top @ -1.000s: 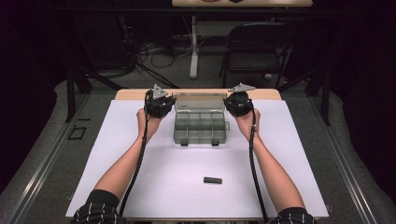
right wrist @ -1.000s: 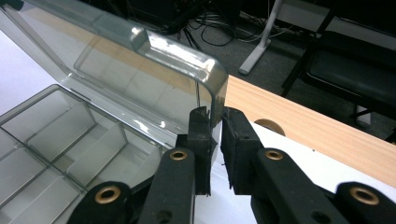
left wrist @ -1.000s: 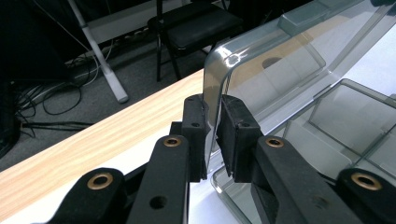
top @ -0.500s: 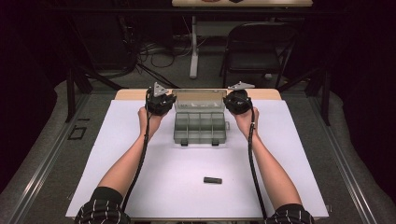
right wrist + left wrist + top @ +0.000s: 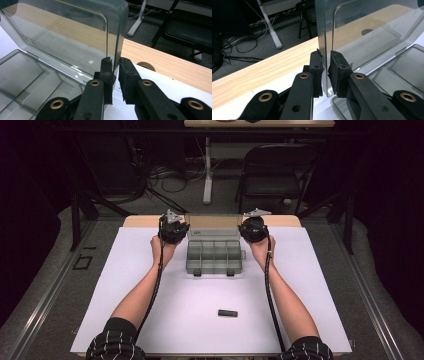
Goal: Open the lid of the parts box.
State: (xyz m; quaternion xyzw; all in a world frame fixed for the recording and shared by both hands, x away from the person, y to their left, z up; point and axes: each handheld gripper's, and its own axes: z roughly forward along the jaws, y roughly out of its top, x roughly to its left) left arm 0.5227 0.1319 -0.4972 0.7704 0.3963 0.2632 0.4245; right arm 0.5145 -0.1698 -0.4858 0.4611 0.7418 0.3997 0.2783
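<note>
Upper centre of the high view: white sheet-covered table (image 5: 150,285) with the grey translucent plastic compartment box (image 5: 214,257) sitting on it, its clear smoky lid (image 5: 214,221) now standing about upright at the box's far edge.

Change vs a second ago: very little. Lid was already raised, both hands barely shifted, box hasn't slid. Reads as the end of the opening swing; what's left is probably letting the lid rest back or releasing it, judging by the angle.

Left gripper (image 5: 325,62): jaws pressed nearly together, pinching the lid's left side edge (image 5: 328,30) – thin wall sandwiched between the pads (image 5: 337,65). Right gripper (image 5: 115,67): same, nipping the lid's right side edge (image 5: 117,35). Both sit at the box's far corners in the high view (image 5: 172,231) (image 5: 253,229).

Compartments (image 5: 22,75) look empty.

Around: small black bar-shaped object (image 5: 227,313), lower centre on the sheet, well apart from the box. Bare wooden strip (image 5: 262,72) behind the lid; dark folding chair (image 5: 272,175) and floor cables (image 5: 170,175) beyond the table.

Obstructions: nothing near the lid's path.
</note>
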